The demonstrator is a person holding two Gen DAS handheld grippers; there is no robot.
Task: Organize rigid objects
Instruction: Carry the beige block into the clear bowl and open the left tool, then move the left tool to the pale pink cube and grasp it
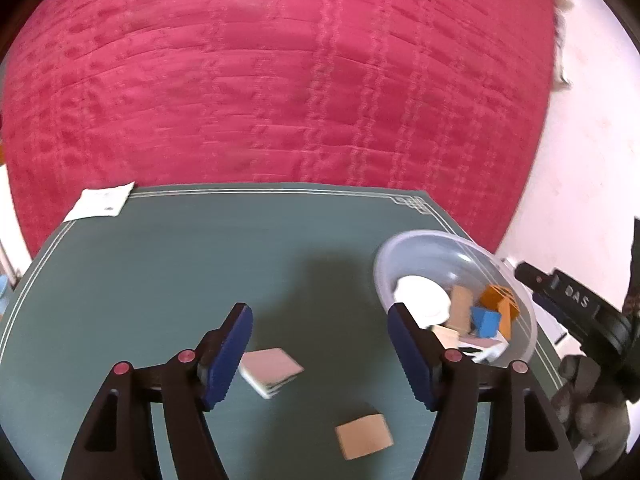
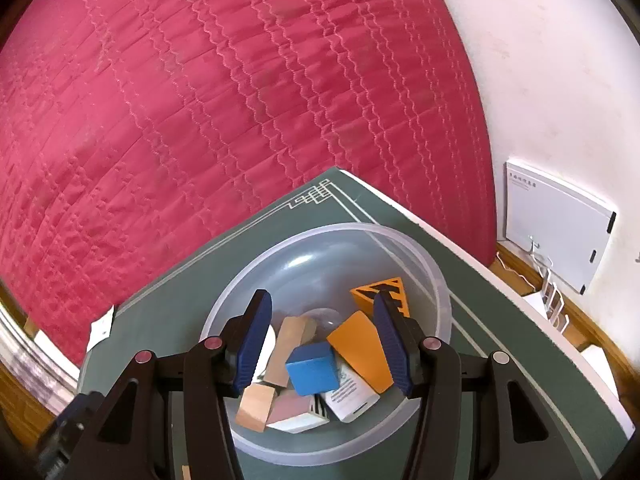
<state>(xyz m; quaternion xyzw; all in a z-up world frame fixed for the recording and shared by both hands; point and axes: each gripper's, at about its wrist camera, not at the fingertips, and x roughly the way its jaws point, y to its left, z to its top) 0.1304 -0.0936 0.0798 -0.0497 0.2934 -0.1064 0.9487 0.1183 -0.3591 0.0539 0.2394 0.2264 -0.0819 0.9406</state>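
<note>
A clear plastic bowl [image 1: 408, 246] [image 2: 304, 264] stands at the right corner of the green table [image 1: 200, 264]. It holds several blocks: a blue cube [image 2: 314, 368], orange pieces [image 2: 362, 350], tan wooden blocks [image 2: 290, 350] and a white round piece [image 1: 422, 296]. Two blocks lie on the table: a pink and white flat block [image 1: 270, 370] and a tan square block [image 1: 364, 436]. My left gripper [image 1: 320, 356] is open above the table, with the pink block near its left finger. My right gripper [image 2: 322, 344] is open and empty above the bowl's blocks.
A red quilted bed [image 1: 280, 80] lies beyond the table's far edge. A white paper [image 1: 102, 202] sits at the table's far left corner. The right gripper's body [image 1: 576, 304] shows at the right. A white box [image 2: 556, 224] leans on the wall at the right.
</note>
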